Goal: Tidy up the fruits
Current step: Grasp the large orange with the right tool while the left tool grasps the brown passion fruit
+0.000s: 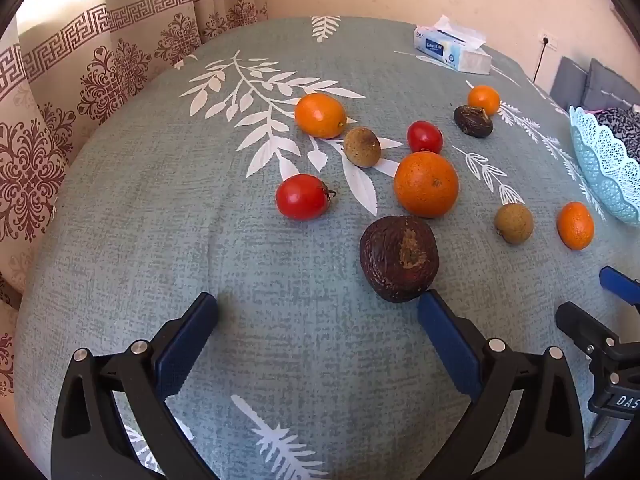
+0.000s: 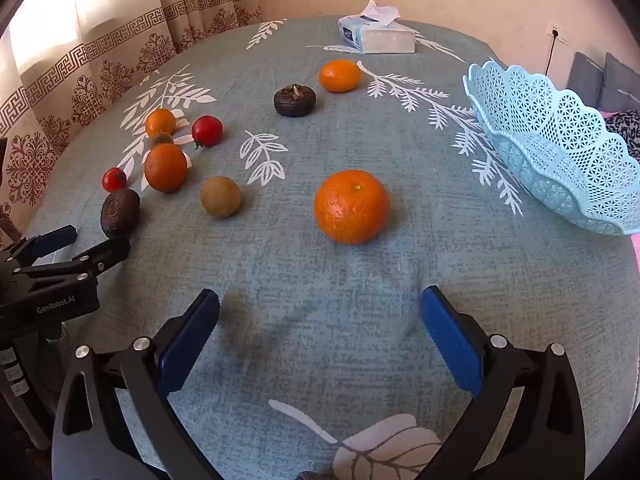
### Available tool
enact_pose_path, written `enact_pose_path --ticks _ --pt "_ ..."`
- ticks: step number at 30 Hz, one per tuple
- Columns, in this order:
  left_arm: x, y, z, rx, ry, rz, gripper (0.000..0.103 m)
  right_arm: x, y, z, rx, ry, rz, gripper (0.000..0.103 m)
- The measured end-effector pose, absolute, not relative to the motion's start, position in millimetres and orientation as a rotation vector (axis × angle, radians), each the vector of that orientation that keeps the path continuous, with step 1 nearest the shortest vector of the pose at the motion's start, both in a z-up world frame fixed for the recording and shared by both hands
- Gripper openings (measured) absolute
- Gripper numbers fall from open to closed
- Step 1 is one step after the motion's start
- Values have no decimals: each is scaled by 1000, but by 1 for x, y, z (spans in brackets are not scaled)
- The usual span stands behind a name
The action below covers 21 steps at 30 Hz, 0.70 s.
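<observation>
Several fruits lie scattered on a teal leaf-print tablecloth [image 1: 200, 240]. In the left wrist view my left gripper [image 1: 318, 304] stands open above the cloth with nothing between its pads. A wrinkled dark brown fruit [image 1: 398, 258] sits just past its right fingertip. Beyond are a large orange [image 1: 426, 184], two tomatoes [image 1: 303, 197], [image 1: 425, 137] and small brownish fruits [image 1: 361, 147]. In the right wrist view my right gripper [image 2: 320, 300] is open and empty, with an orange [image 2: 351, 206] straight ahead of it. A light blue lattice basket [image 2: 560, 148] stands empty at the right.
A tissue pack [image 2: 376, 34] lies at the table's far edge. Patterned curtains [image 1: 80, 92] hang along the left side, and a wall with a socket [image 2: 554, 32] is at the back. The left gripper [image 2: 94, 240] shows at the left of the right wrist view.
</observation>
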State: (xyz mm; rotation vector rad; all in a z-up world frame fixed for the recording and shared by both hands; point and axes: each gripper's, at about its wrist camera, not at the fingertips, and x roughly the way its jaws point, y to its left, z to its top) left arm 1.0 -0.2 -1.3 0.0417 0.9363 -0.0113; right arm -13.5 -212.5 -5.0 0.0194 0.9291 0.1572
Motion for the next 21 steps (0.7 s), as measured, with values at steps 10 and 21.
enact_pose_path --ticks 10,21 --pt "1 2 -1 38 924 -13 98 -21 -210 -7 -47 922 145 101" --pt "3 1 6 9 925 -43 98 -11 -219 2 -16 931 174 101"
